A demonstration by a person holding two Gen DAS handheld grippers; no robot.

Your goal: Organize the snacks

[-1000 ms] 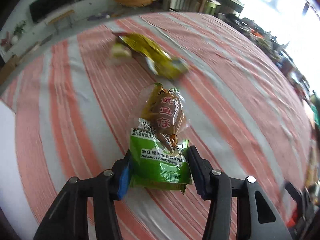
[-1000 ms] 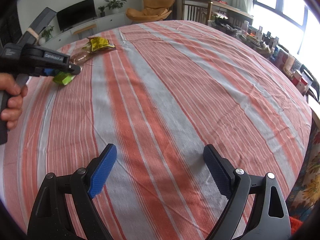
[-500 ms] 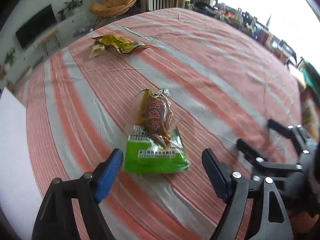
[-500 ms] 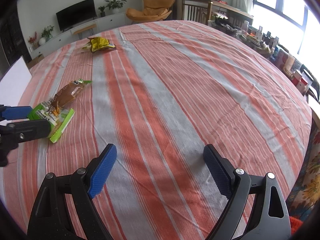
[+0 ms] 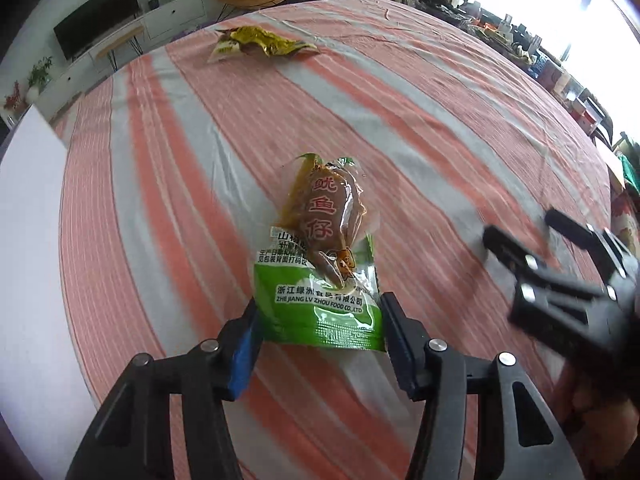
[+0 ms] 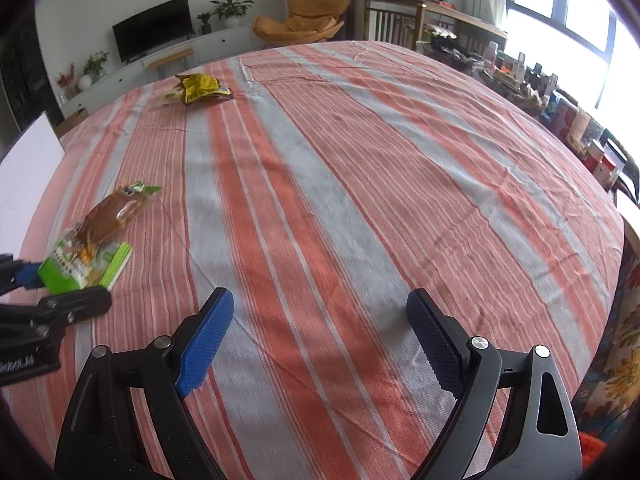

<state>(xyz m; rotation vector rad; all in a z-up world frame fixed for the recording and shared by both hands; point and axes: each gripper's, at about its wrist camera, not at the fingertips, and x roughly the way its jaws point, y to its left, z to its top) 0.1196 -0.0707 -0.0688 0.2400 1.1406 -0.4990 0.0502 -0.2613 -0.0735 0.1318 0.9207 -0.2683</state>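
From the left wrist view, the left claw [image 5: 320, 332] had just been closing, and its two pads sat against the green lower end of the squid snack packet [image 5: 320, 256], one on each side, gripping it. The packet (clear plastic over a brown piece, red characters on it, a green band with white print below) stretched away from the claw over the orange-and-grey striped cloth [image 5: 420, 128] covering the worktop. Whether its far end rested on the cloth or hung just above it could not be told. Well beyond it, near the far edge of the worktop, lay a crumpled yellow snack packet [image 5: 260, 42]. At the right of this view the right claw [image 5: 516, 230] appeared, blurred, apart from the squid packet. A white board [image 5: 28, 184] stood at the left edge of the worktop.

From the right wrist view, the right claw [image 6: 320, 336] was spread wide with nothing between its blue pads, held above bare striped cloth [image 6: 360, 160]. At the far left the left claw [image 6: 52, 286] showed side-on, clamped on the green end of the squid snack packet [image 6: 100, 228], whose brown part pointed up and to the right. The yellow snack packet [image 6: 200, 88] lay far off toward the back, well apart from both claws.
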